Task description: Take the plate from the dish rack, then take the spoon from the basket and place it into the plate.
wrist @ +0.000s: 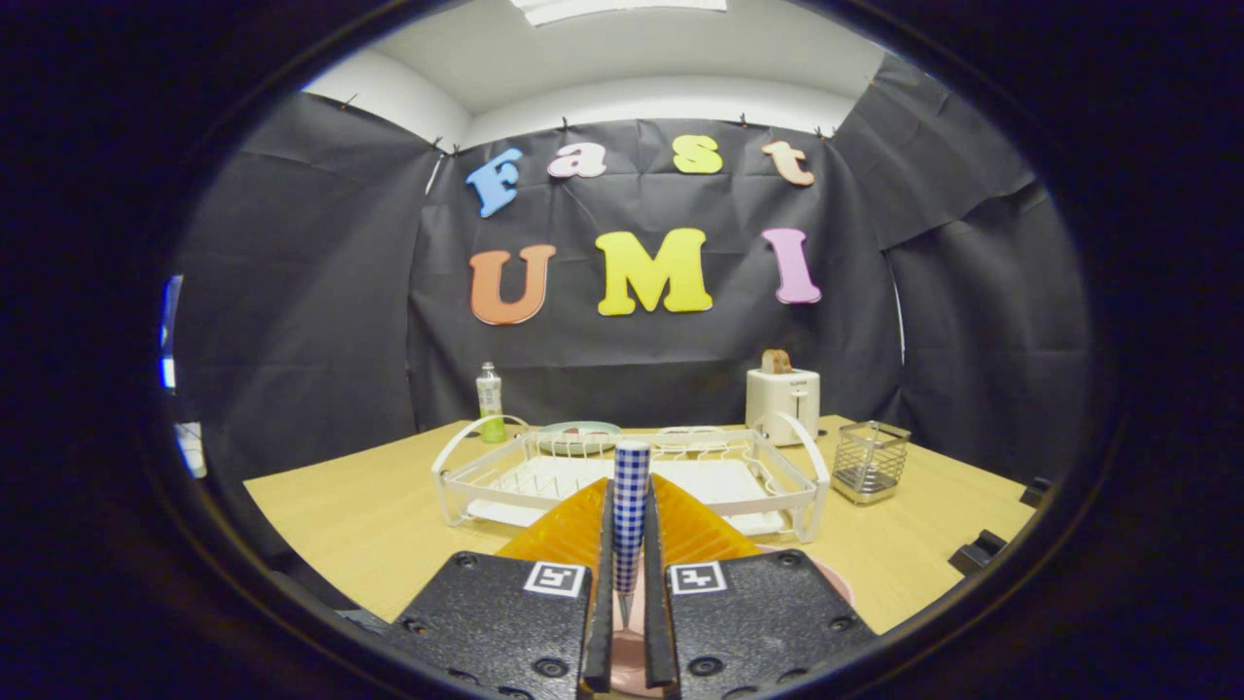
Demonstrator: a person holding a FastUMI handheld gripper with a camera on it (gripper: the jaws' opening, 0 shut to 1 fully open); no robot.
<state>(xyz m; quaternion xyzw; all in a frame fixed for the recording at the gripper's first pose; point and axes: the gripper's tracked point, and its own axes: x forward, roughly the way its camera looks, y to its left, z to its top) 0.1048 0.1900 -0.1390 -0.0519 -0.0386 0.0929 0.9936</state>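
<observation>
The tool (630, 544) holds the spoon (631, 506) by its blue-and-white checked handle, both fingers (604, 583) pressed against its sides, closed down to the handle's width. The handle stands upright between them, its rounded end rising above the fingertips; the metal stem runs down between the fingers, and the bowl is hidden.

Under the tool, at 6 o'clock, a pink plate (836, 583) lies on the table (369, 515); only its rim shows beside and between the tool's body. Whether the spoon touches the plate cannot be told.

Just beyond the fingers, at 12 o'clock, stands the white wire rack (466, 491) on its tray, its looped handles at either end. A pale green dish (580, 435) rests at the rack's far side, toward 11 o'clock; whether it sits in the rack or behind it is unclear. An orange ribbed piece (569, 530) spreads out either side of the fingers, between them and the rack's near edge.

At 1 o'clock, to the right of the rack and just beside its handle, stands the wire basket (870, 462). Behind the rack at 1 o'clock is a white toaster (783, 403) with a slice of bread (776, 362) sticking out of its top. At 11 o'clock, behind the rack's left handle, a bottle (489, 401) with a green label stands near the table's far edge. At 3 o'clock two small dark blocks (980, 552) sit at the table's rim.
</observation>
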